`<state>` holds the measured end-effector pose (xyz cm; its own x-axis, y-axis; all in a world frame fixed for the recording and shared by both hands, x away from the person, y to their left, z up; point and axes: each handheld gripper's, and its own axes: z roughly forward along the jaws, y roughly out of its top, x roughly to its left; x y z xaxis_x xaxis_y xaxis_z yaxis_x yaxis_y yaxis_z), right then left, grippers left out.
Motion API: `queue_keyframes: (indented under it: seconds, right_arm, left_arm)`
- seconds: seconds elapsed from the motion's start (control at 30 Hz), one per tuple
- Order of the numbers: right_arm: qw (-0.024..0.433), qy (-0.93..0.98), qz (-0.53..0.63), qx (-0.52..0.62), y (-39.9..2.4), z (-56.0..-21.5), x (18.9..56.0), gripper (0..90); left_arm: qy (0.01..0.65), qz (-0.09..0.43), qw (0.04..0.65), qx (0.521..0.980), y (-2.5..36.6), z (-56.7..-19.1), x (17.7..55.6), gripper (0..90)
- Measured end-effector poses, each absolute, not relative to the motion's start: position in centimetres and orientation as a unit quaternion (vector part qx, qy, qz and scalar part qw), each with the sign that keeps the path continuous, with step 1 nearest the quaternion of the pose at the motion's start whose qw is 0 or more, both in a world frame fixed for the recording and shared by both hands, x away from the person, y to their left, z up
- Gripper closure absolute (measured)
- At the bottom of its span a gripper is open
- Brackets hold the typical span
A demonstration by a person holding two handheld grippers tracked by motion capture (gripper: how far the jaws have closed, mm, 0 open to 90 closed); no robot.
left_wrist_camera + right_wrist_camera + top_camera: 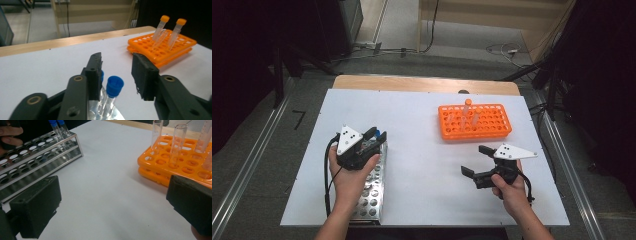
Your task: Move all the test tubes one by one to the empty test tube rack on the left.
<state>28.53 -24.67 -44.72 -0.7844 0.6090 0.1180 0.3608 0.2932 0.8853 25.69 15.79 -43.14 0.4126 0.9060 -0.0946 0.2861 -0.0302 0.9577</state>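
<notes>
My left gripper (376,135) hovers over the far end of a metal tube rack (371,195) on the left of the white table. In the left gripper view its jaws (118,65) stand open around a clear tube with a blue cap (114,86) that sits upright in the metal rack (100,112); the pads do not touch it. A second blue cap (102,76) peeks out behind the left pad. My right gripper (476,160) is wide open above bare table, in front of the orange rack (474,121), with nothing between its jaws (113,202).
The orange rack (162,48) holds two orange-capped tubes (161,27) and uncapped clear tubes (156,135). The metal rack (32,162) carries two blue-capped tubes (58,127) at its far end. A wooden strip (427,84) borders the table at the back.
</notes>
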Motion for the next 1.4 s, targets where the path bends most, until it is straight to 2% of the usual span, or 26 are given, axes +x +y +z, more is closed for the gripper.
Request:
queue_keyframes:
  seconds: [0.27, 0.57, 0.67, 1.1, 1.4]
  right_arm:
    - [0.131, 0.785, 0.515, 0.318, -25.2, -44.3, 29.1, 0.8]
    - [0.147, 0.775, 0.512, 0.34, -25.7, -44.2, 30.8, 1.9]
    - [0.152, 0.772, 0.508, 0.35, -25.9, -44.3, 31.6, 2.1]
    - [0.179, 0.76, 0.485, 0.395, -26.6, -44.5, 35.5, 4.7]
    - [0.207, 0.742, 0.462, 0.439, -26.0, -44.9, 38.1, 21.0]
  left_arm:
    - [0.434, 0.268, 0.552, 0.66, 15.1, -42.4, 24.9, 26.6]
    - [0.406, 0.225, 0.57, 0.678, 13.9, -41.9, 24.4, 3.7]
    - [0.395, 0.213, 0.574, 0.685, 13.7, -41.9, 24.3, 0.1]
    - [0.377, 0.197, 0.581, 0.694, 12.9, -42.0, 23.9, 0.0]
    - [0.371, 0.189, 0.585, 0.696, 12.8, -42.1, 23.8, 0.0]
